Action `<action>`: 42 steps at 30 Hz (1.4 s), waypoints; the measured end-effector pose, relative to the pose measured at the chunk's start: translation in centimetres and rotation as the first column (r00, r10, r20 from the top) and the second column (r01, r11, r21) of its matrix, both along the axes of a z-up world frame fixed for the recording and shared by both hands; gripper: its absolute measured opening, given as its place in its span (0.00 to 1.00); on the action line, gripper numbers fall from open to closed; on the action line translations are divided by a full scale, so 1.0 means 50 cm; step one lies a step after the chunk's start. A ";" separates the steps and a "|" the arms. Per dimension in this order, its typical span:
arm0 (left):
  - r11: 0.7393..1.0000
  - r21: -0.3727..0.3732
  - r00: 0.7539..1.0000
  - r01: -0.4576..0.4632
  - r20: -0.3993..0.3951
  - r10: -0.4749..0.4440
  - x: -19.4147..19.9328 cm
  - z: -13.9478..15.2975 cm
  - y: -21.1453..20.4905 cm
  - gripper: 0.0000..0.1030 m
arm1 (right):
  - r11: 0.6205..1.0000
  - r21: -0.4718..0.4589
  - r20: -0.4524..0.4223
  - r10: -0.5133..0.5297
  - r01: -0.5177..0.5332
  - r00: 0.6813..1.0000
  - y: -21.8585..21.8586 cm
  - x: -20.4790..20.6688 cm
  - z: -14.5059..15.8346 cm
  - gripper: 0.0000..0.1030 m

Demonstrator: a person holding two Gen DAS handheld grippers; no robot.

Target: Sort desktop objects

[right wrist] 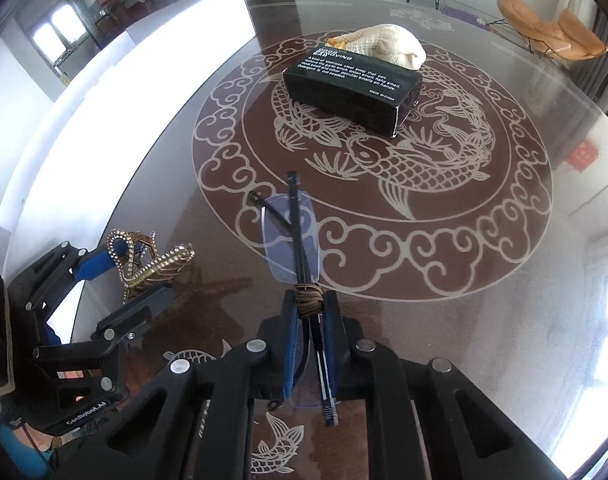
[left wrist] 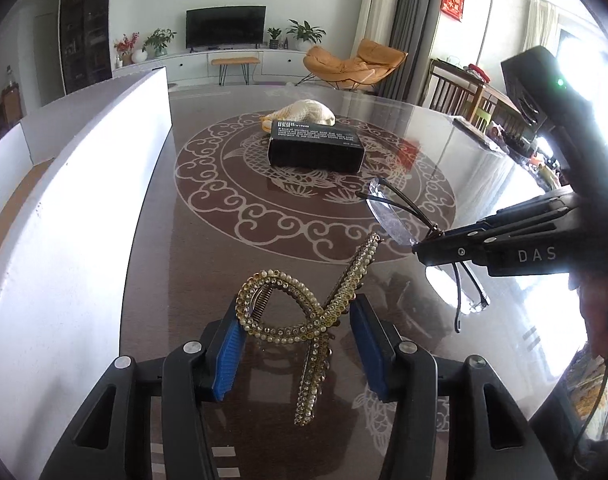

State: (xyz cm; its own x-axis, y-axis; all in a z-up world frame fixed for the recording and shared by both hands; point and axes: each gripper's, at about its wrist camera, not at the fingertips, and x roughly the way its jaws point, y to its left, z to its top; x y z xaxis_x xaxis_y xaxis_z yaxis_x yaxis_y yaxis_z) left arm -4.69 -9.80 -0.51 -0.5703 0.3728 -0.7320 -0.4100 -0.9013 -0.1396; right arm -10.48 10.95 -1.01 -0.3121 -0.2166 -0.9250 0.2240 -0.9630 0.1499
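A gold hair clip [left wrist: 304,320] set with pearls and stones stands between the blue pads [left wrist: 227,344] of my left gripper [left wrist: 297,308], which is shut on it. In the right wrist view the same clip [right wrist: 151,264] sits in the left gripper [right wrist: 137,276] at the lower left. My right gripper [right wrist: 310,304] is shut on folded rimless glasses [right wrist: 291,240], gripping them where brown cord wraps the frame. From the left wrist view the right gripper [left wrist: 418,248] comes in from the right with the glasses [left wrist: 388,216] sticking out toward the table's middle.
A black box with white print [right wrist: 352,84] lies on the glossy round table [right wrist: 464,280], with a cream mesh bag [right wrist: 388,44] behind it. A tall white box wall [left wrist: 83,200] runs along the left side. A person's hand [left wrist: 600,320] holds the right gripper.
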 end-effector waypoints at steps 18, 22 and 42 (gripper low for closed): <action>0.936 0.123 0.939 -0.328 -0.069 0.338 -0.051 0.238 -0.399 0.50 | 0.930 -0.222 -0.239 0.240 -0.294 0.941 -0.307 -0.024 0.304 0.12; 0.902 0.034 0.902 -0.431 -0.011 0.432 -0.075 0.203 -0.501 0.50 | 0.881 -0.232 -0.238 0.359 -0.412 0.902 -0.459 -0.007 0.294 0.12; 0.867 0.021 0.865 -0.497 -0.060 0.498 -0.039 0.179 -0.445 0.87 | 0.952 -0.221 -0.385 0.116 -0.213 0.916 -0.252 0.075 0.175 0.99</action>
